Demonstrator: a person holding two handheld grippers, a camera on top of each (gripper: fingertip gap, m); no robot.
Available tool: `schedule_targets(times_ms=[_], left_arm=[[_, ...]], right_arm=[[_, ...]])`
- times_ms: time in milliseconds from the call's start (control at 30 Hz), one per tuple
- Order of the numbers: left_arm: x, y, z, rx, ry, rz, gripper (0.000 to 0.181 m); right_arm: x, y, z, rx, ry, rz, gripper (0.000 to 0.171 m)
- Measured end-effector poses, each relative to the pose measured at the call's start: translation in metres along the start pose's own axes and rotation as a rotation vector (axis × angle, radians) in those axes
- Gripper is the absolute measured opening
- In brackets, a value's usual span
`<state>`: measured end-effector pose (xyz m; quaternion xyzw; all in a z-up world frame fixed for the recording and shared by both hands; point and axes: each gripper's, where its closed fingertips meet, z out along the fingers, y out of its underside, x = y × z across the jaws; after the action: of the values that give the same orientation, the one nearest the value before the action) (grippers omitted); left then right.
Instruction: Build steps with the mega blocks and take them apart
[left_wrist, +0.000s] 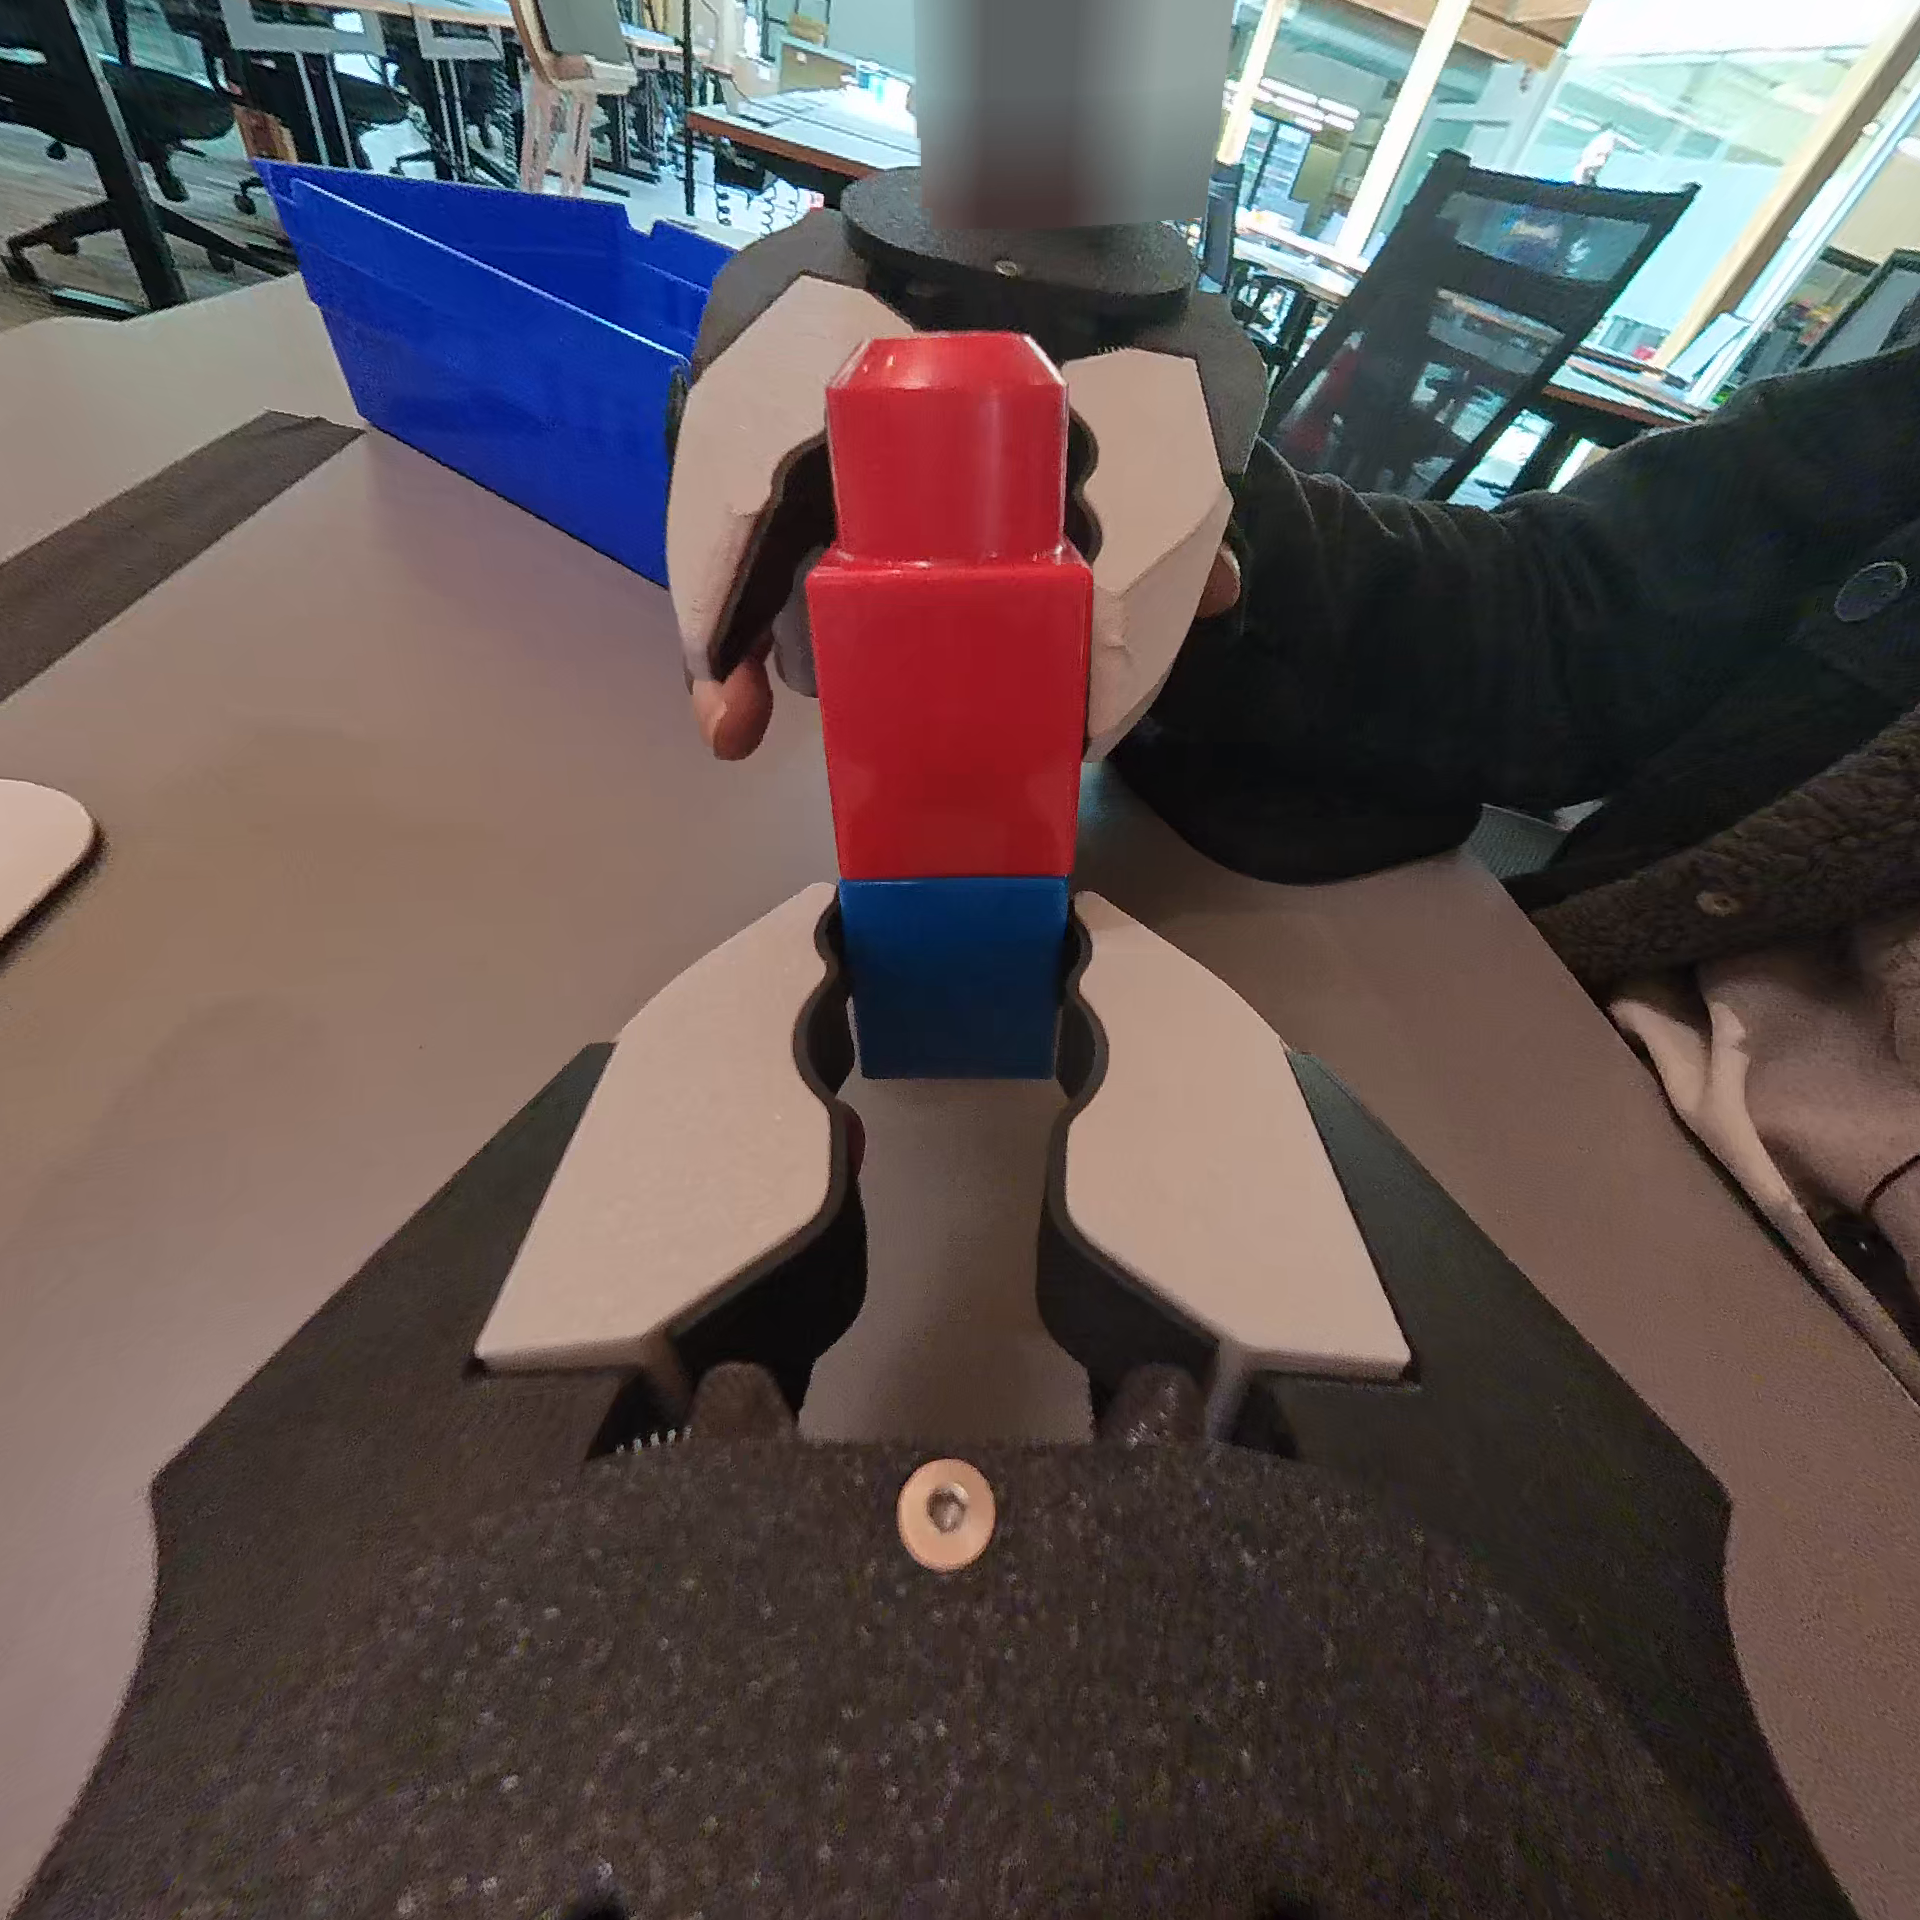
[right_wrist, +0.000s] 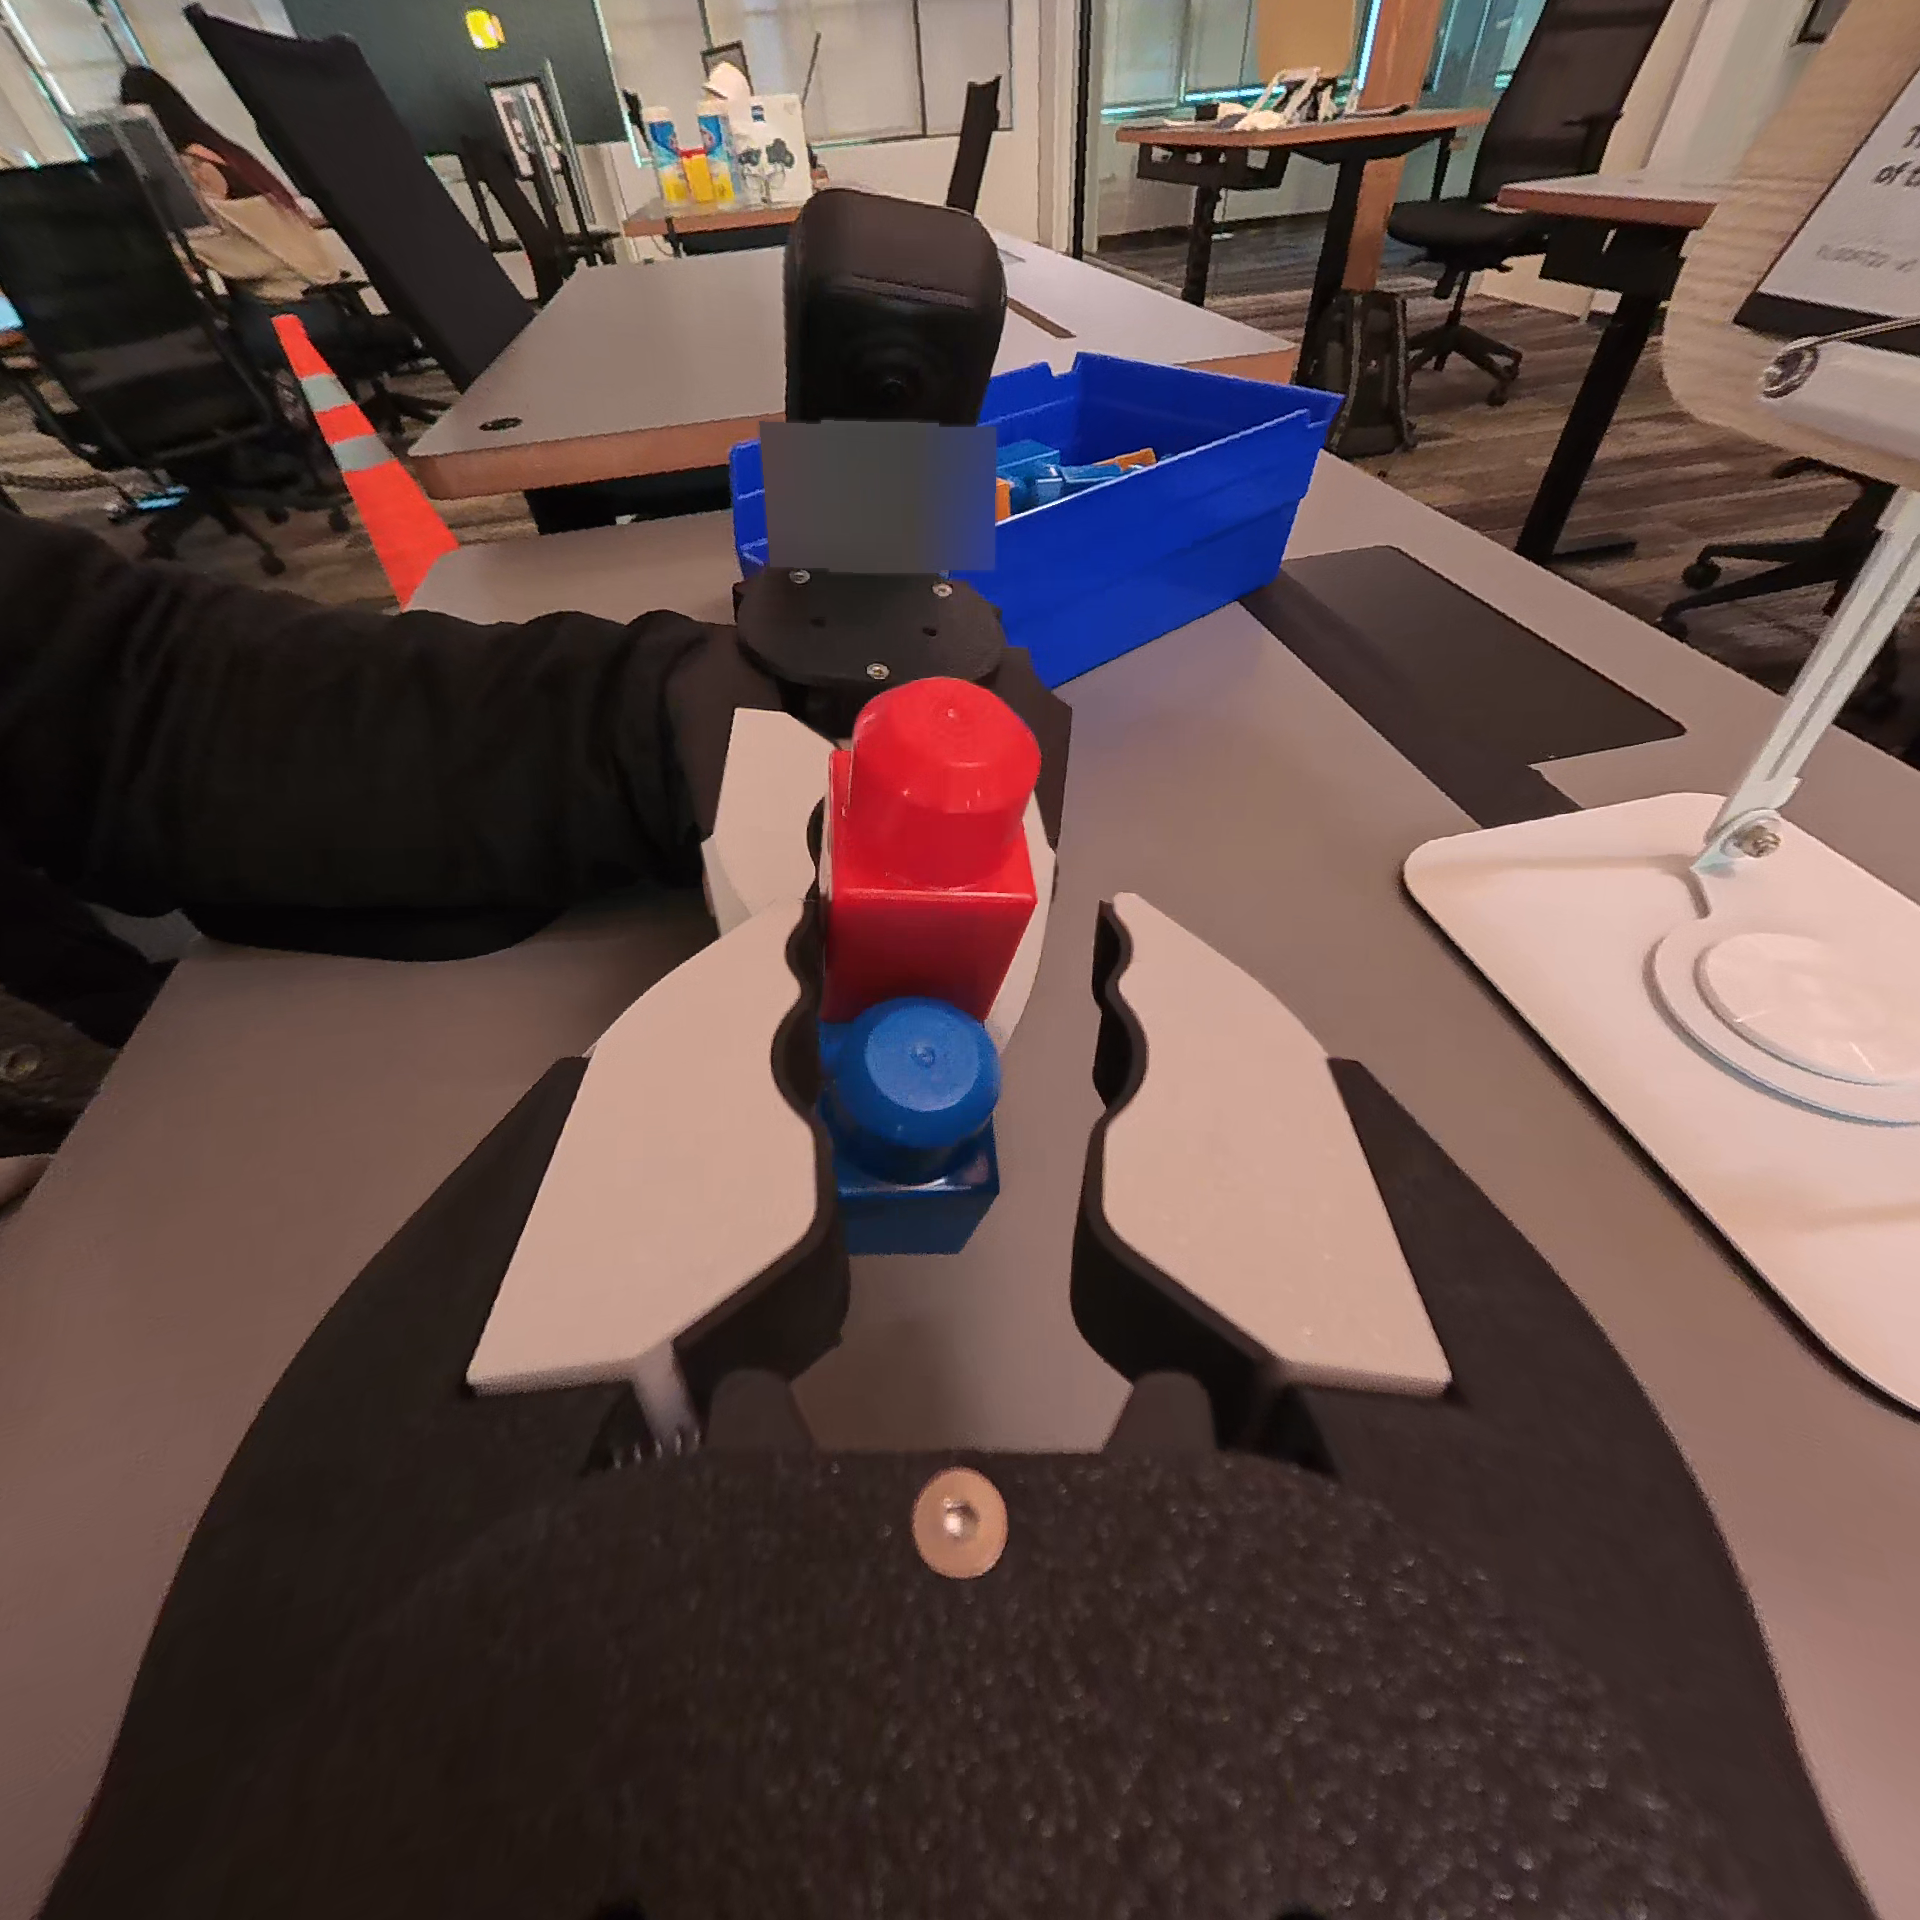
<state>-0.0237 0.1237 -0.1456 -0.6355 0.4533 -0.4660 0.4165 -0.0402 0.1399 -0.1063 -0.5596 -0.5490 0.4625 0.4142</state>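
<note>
A red block (left_wrist: 951, 717) is stacked on a blue block (left_wrist: 951, 977) on the grey table (left_wrist: 364, 831). My left gripper (left_wrist: 951, 914) is shut on the blue block, its fingers pressing both sides. My right gripper (left_wrist: 951, 675) stands opposite, open, its fingers flanking the red block with gaps. In the right wrist view, a blue stud (right_wrist: 909, 1091) sits low in front of the red block (right_wrist: 925, 883), like a step. My right gripper (right_wrist: 956, 914) is open around it; only its left finger is near the blue. One left gripper finger (right_wrist: 753, 821) shows behind.
A blue bin (right_wrist: 1143, 540) holding several blocks stands at the table's far side, also in the left wrist view (left_wrist: 488, 353). A white lamp base (right_wrist: 1662, 987) lies to the right. A person's black sleeves (right_wrist: 312, 748) reach in. An orange cone (right_wrist: 353, 436) stands beyond the table. My right fingertips sit around 4 centimeters from my left ones. The white lamp base (right_wrist: 1662, 987) is about 25 centimeters from both grippers' fingertips.
</note>
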Motion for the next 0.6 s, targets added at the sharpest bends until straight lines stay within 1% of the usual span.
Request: schedule_targets(times_ms=[133,300,400,600], left_arm=[[-0.001,0.002,0.001,-0.009,0.0,-0.008,0.037],[-0.007,-0.002,0.001,0.011,-0.049,0.009,0.037],[-0.011,-0.007,-0.003,0.033,-0.076,0.012,0.042],[-0.013,-0.013,-0.006,0.062,-0.094,0.014,0.041]], right_arm=[[-0.004,0.001,0.0,-0.013,-0.024,-0.014,0.039],[0.0,0.001,-0.002,-0.03,-0.003,-0.01,0.037],[-0.001,-0.002,-0.007,-0.065,0.006,-0.023,0.036],[0.013,-0.026,-0.033,-0.04,0.08,-0.038,0.035]])
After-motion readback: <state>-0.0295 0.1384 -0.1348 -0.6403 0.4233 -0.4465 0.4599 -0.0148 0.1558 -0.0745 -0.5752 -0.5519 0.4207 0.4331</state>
